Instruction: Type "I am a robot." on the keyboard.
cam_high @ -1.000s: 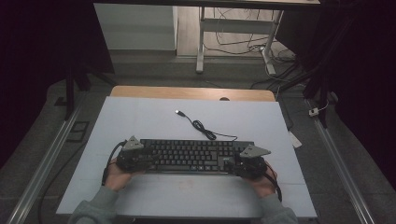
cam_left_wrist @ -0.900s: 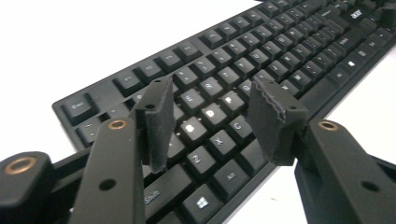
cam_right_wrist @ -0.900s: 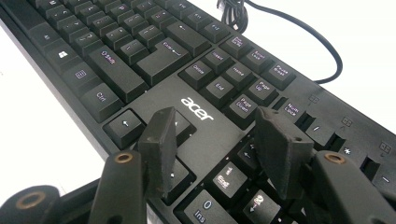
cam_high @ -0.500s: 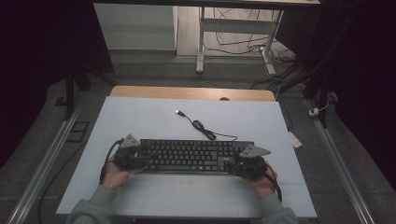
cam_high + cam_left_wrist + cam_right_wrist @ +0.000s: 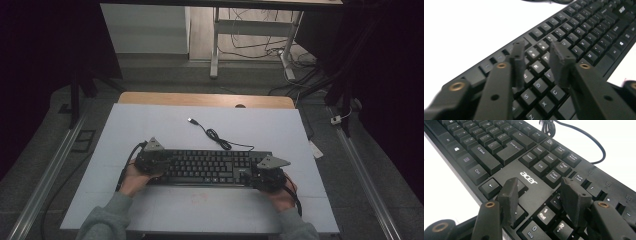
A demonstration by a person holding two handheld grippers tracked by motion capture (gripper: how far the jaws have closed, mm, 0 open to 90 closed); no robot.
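Left claw point(image 5: 536, 62) slid inward, closing; "acer" keyboard point(image 5: 529, 177) lettering visible.

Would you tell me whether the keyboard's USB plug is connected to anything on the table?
No, the USB plug lies loose on the table, its cable trailing back to the keyboard.

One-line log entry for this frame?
scene: keyboard on table | left gripper: over letter keys, jaws just closing, nothing between | right gripper: over numpad, open

The keyboard point(image 5: 207, 167) looked matt black plastic, its keys smooth; the table point(image 5: 150, 125) was a pale, matt sheet with a wooden far edge.
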